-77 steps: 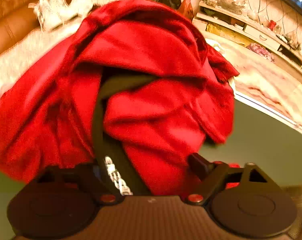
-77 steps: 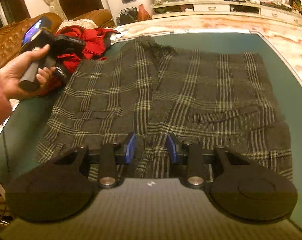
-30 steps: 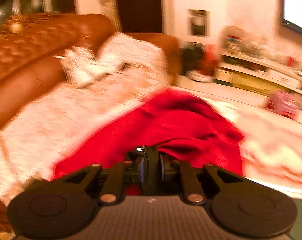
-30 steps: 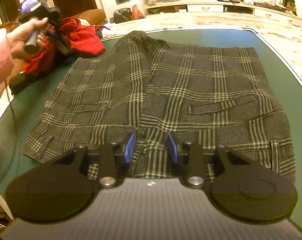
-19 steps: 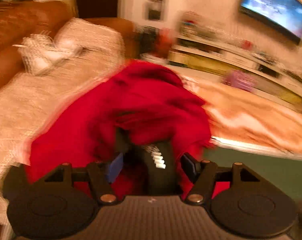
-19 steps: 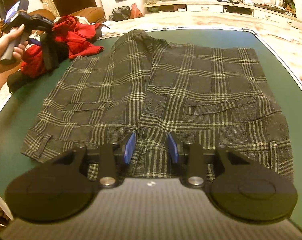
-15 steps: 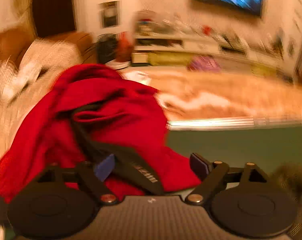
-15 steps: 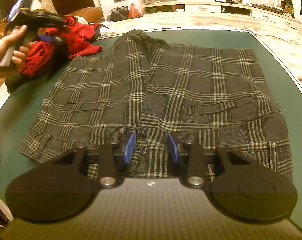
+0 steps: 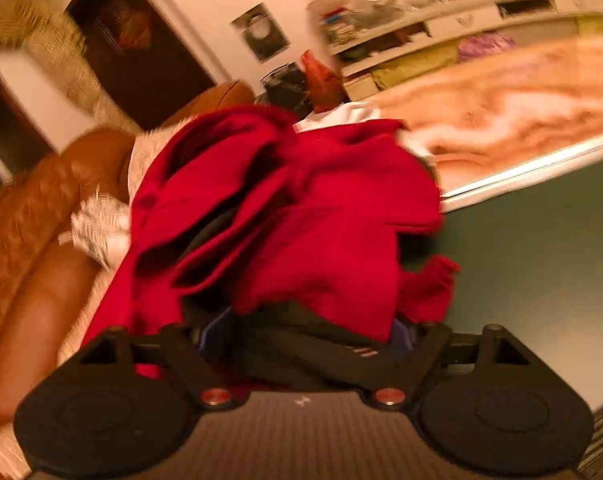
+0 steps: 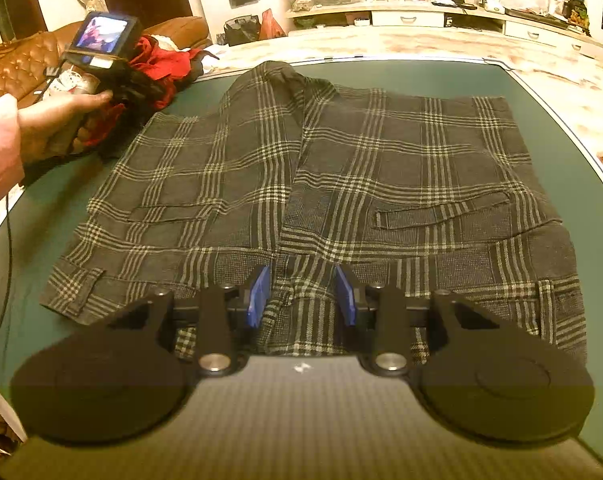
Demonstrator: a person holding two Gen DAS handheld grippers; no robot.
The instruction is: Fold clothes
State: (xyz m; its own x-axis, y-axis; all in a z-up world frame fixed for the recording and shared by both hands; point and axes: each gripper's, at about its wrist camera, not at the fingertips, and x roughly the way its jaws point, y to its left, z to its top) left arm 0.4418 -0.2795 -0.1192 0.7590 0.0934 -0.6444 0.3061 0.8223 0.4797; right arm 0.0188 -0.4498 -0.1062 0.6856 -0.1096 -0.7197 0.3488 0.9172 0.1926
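Plaid shorts [image 10: 321, 184] lie flat mid-desk [image 10: 561, 128]. My right gripper [image 10: 301, 298] sits at their near hem, fingers partly open, hem cloth between them, not clamped. Left gripper [image 9: 305, 334] is spread wide around the red garment [image 9: 301, 208] at the shorts' far-left corner; can't tell if it grips.

bare green table [image 10: 561, 92] right, red garment [image 9: 301, 208] crowding left gripper [image 9: 305, 336]

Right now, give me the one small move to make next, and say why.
Probably close the right gripper on the waistband of the plaid shorts. Its jaws stand open around a bunched fold there, and the shorts lie spread flat on the green table, while the left gripper is busy with the red garment.
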